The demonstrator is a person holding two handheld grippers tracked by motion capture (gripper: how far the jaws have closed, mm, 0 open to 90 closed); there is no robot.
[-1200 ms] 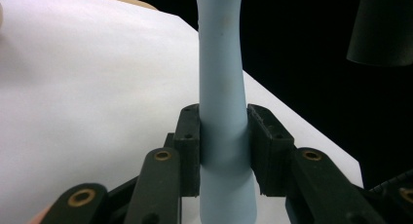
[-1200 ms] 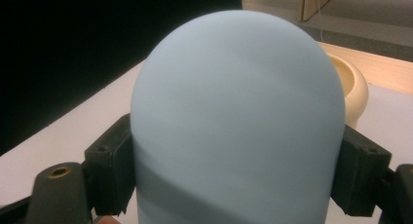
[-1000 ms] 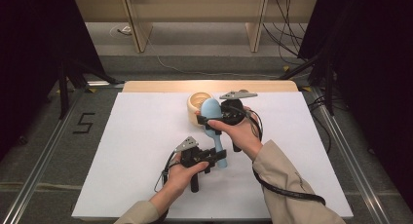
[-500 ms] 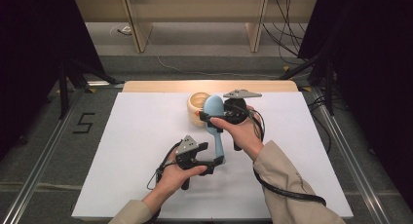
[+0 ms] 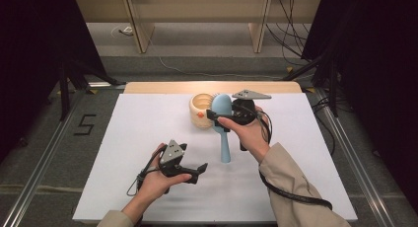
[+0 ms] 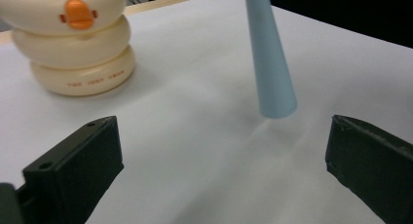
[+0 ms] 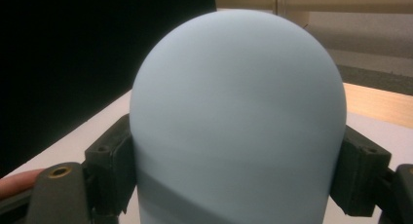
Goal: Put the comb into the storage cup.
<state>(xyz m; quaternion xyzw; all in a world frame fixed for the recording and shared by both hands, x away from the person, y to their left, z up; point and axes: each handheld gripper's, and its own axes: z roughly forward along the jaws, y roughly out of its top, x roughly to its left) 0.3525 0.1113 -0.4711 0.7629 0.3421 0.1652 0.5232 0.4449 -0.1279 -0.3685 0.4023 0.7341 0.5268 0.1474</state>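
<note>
Right gripper [image 5: 215, 116] clamps a pale blue plastic hairbrush [image 5: 223, 126] across its rounded head, jaws pressed on both sides of it; in the right gripper view the smooth blue back of the head [image 7: 238, 121] sits between the two black jaws. Brush is held over the white table top [image 5: 305, 153], head toward the far side, tapered handle pointing back toward the person, handle end lifted off the table as seen in the left gripper view [image 6: 270, 63]. Brush head is just beside a cream ribbed round container with an orange duck-bill knob [image 5: 201, 111]; can't tell whether they touch. Same container stands upright on the table in the left gripper view [image 6: 78, 44], orange knob facing the camera. Left gripper [image 5: 199, 169] is low over the near part of the table, jaws wide apart and holding nothing, apart from the handle end, which lies ahead of it between the jaw lines. Grey three-cornered plates top both grippers. Black cable runs from right gripper along the beige sleeve [image 5: 296, 187].
</note>
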